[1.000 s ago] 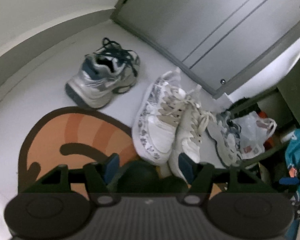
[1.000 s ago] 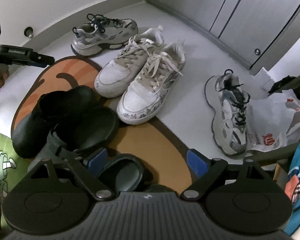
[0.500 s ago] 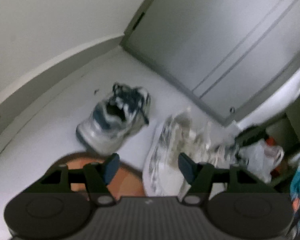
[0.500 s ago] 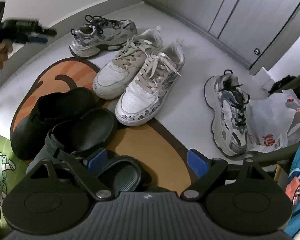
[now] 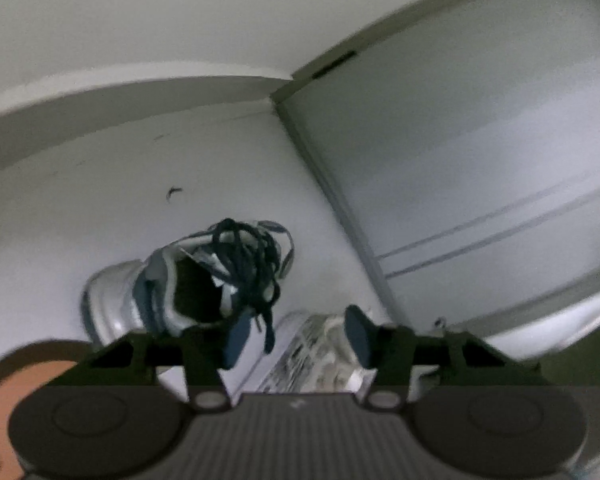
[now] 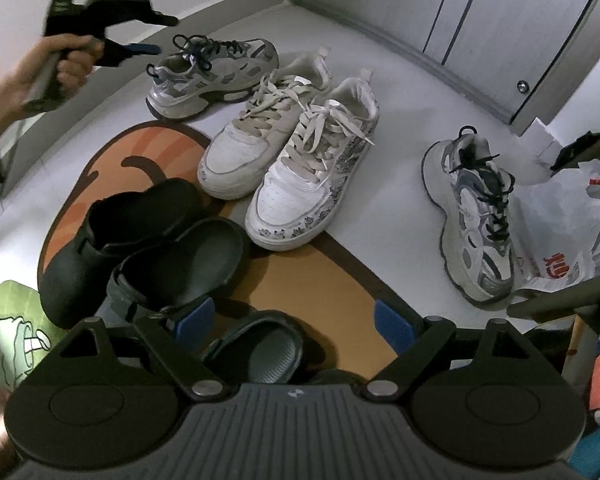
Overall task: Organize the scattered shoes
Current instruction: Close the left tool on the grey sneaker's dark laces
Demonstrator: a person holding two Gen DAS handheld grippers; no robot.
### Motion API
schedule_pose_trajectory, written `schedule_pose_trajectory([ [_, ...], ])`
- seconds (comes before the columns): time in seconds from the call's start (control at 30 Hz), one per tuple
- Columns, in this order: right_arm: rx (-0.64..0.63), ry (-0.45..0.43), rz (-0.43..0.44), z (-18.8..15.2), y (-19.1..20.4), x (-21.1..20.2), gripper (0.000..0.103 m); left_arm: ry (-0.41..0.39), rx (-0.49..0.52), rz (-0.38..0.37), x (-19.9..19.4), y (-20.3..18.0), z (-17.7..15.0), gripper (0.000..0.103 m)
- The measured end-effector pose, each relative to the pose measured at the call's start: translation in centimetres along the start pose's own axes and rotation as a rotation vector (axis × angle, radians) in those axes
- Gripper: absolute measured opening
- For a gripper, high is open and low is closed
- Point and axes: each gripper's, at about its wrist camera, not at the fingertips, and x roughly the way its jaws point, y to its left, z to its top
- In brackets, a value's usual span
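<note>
A grey-and-blue sneaker with dark laces (image 5: 188, 292) lies on the pale floor just ahead of my left gripper (image 5: 296, 338). Its jaws are closing, and only a dangling lace end shows between them; the pads press on nothing. In the right wrist view a hand holds that gripper (image 6: 156, 34) just left of the same sneaker (image 6: 212, 72). Its mate (image 6: 480, 216) lies far right. A white sneaker pair (image 6: 284, 160) stands side by side in the middle. My right gripper (image 6: 292, 320) hangs open over several black clogs (image 6: 148, 240).
An orange mat (image 6: 300, 280) lies under the clogs and the white toes. A white plastic bag (image 6: 560, 232) sits right of the far sneaker. Grey cabinet doors (image 6: 480, 20) close off the back, with a skirting wall at left. Green printed cloth (image 6: 8, 328) shows lower left.
My left gripper has swung away from the mat and white pair toward the grey-and-blue sneaker, rolling as it went; its fingers stand narrower. The right gripper's view is unchanged.
</note>
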Motion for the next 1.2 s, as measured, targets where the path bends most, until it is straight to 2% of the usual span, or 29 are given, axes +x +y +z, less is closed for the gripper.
schedule_pose_trajectory([
  [0.13, 0.021, 0.003, 0.012, 0.0, -0.2, 0.0, 0.091, -0.024, -0.062, 0.016, 1.9, 1.1, -0.2, 0.051],
  [0.27, 0.034, 0.001, 0.020, 0.0, -0.5, 0.0, 0.091, -0.030, -0.074, 0.030, 3.3, 1.8, -0.9, 0.051],
  [0.4, 0.038, 0.006, 0.028, -0.1, -0.5, 0.2, 0.091, -0.050, -0.081, 0.012, 4.0, 2.1, -1.3, 0.050],
  [0.53, 0.039, 0.010, 0.032, -0.2, -0.4, 0.2, 0.091, -0.066, -0.139, -0.078, 3.8, 2.7, -1.7, 0.050],
  [0.6, 0.041, 0.010, 0.031, -0.2, -0.5, 0.3, 0.091, -0.066, -0.142, -0.091, 4.0, 2.8, -1.9, 0.050],
  [0.63, 0.042, 0.011, 0.031, -0.2, -0.5, 0.3, 0.091, -0.066, -0.140, -0.086, 4.1, 2.8, -2.0, 0.046],
  [0.77, 0.038, 0.018, 0.031, -0.3, -0.4, 0.6, 0.091, -0.083, -0.166, -0.106, 4.2, 3.0, -2.7, 0.053],
  [0.87, 0.033, 0.019, 0.031, -0.3, -0.2, 0.6, 0.091, -0.085, -0.198, -0.149, 4.2, 3.3, -3.2, 0.051],
  [1.07, 0.029, 0.016, 0.032, -0.2, -0.2, 0.5, 0.091, -0.094, -0.177, -0.085, 4.6, 2.8, -4.7, 0.045],
  [1.13, 0.028, 0.015, 0.032, -0.2, -0.2, 0.5, 0.091, -0.103, -0.183, -0.040, 4.9, 2.3, -4.9, 0.042],
  [1.2, 0.027, 0.014, 0.032, -0.2, -0.2, 0.5, 0.091, -0.108, -0.198, 0.019, 5.3, 1.8, -5.0, 0.035],
])
